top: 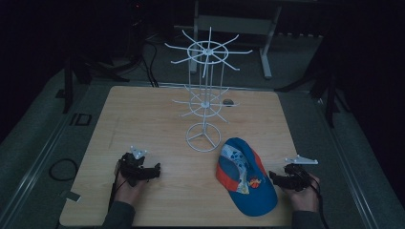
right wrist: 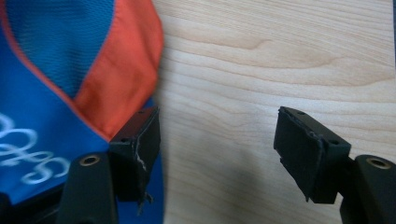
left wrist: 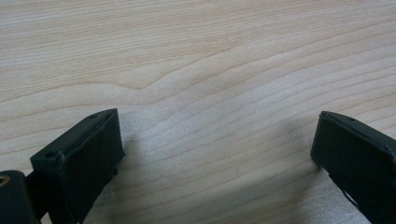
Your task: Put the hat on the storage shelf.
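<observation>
A blue and orange cap [top: 246,177] lies on the wooden table [top: 143,119] at the front right, in front of a white wire display rack [top: 205,76] with spoke hooks. My right gripper [top: 274,177] rests at the cap's right edge. In the right gripper view its jaws [right wrist: 217,140] stand open. The left jaw is against the cap's blue and orange fabric [right wrist: 56,93], and bare wood lies between the pads. My left gripper [top: 154,171] sits at the front left. Its jaws [left wrist: 217,140] are wide apart over bare wood.
The rack's round base [top: 203,137] stands mid-table, just behind the cap. A small dark object [top: 228,101] lies on the table behind the rack. A loose cable loop [top: 62,169] lies off the table's left edge.
</observation>
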The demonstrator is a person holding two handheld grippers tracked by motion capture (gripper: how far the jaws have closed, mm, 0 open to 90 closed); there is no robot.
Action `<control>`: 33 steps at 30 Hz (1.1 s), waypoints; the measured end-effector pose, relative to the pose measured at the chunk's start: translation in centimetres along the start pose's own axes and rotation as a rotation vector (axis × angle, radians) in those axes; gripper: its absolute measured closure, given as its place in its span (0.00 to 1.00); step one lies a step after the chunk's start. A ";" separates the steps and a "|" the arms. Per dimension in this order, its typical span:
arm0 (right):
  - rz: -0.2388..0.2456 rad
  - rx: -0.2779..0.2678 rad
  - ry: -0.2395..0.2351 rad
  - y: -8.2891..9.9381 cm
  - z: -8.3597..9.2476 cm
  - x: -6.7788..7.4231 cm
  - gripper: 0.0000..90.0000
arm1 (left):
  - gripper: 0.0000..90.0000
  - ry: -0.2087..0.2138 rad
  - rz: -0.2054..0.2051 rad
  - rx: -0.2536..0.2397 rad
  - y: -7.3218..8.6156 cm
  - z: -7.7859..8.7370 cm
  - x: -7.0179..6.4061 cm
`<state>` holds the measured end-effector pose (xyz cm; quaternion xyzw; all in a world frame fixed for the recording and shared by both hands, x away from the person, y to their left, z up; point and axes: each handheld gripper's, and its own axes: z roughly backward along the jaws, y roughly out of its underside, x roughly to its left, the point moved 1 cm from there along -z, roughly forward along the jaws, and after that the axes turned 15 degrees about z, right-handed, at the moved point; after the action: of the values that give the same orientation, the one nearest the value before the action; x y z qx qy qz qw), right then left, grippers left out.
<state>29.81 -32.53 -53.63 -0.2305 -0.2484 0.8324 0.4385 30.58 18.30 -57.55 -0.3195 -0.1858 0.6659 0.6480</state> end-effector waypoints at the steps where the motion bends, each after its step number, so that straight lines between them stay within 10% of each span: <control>1: 0.001 -0.001 -0.006 -0.1 0.2 0.0 0.35 | 0.03 0.000 0.001 0.000 0.0 0.0 0.0; 33: 0.078 -0.028 -0.088 -4.0 2.3 2.1 0.33 | 0.03 0.001 0.000 -0.001 0.0 0.0 0.0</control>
<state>29.79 -29.28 -49.71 -0.2094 -0.2699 0.8546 0.3910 30.59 18.30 -57.56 -0.3202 -0.1859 0.6658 0.6478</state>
